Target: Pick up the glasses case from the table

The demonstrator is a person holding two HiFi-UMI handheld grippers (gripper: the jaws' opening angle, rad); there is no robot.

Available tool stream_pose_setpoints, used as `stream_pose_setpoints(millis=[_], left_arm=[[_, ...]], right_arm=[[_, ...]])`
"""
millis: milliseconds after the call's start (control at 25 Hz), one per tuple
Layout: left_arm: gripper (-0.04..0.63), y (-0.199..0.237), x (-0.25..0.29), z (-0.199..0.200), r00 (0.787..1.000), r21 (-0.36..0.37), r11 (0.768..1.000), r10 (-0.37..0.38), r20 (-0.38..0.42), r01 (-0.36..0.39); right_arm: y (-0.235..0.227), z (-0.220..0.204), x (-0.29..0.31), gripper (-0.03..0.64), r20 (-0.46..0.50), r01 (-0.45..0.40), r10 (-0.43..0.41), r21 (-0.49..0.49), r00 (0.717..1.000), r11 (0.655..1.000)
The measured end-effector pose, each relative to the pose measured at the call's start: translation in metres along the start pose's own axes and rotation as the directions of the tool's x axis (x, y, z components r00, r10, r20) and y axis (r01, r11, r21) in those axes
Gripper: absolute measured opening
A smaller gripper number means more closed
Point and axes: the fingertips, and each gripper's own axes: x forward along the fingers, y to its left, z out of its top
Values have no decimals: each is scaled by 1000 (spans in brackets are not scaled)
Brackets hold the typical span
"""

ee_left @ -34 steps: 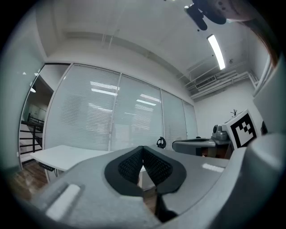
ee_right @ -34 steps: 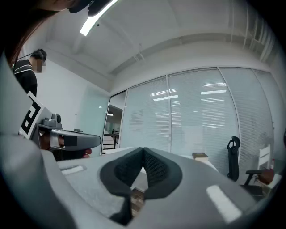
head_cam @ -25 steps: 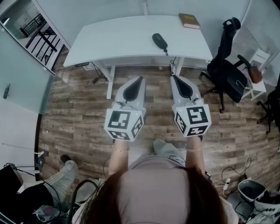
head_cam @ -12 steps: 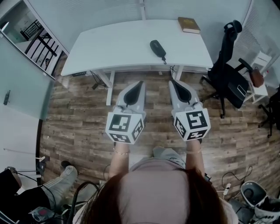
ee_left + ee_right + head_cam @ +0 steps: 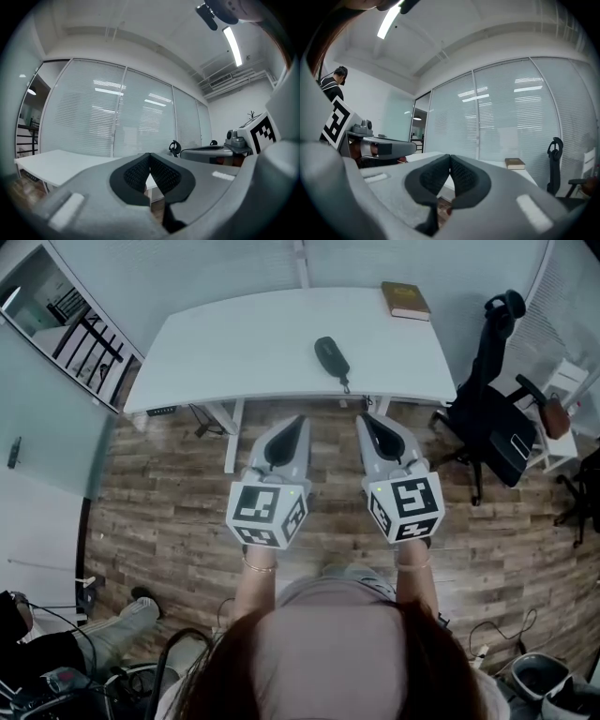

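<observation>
Glasses case [image 5: 328,356]: dark, lying near the front edge of the white table [image 5: 234,343], slightly right of centre, with a book [image 5: 405,299] at the far right corner. Compared with a second ago, the table sits nearer in the head view, so the person is closing in. Left gripper [image 5: 300,420] and right gripper [image 5: 362,418] are both closed tip to tip, holding nothing, short of the edge. Judgement: still the approach; one pair of jaws must open before any grasp.

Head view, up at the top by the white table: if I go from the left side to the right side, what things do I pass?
black railing → glasses case → brown book → black office chair
</observation>
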Motion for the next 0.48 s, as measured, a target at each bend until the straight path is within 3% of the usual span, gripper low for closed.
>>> stream_pose_setpoints(millis=[480], left_arm=[[3,11,48,-6,999,-13,999,32,-21,-32]], right_arm=[[-37,-8,39,3,20,-20,21,-10,1000,1000]])
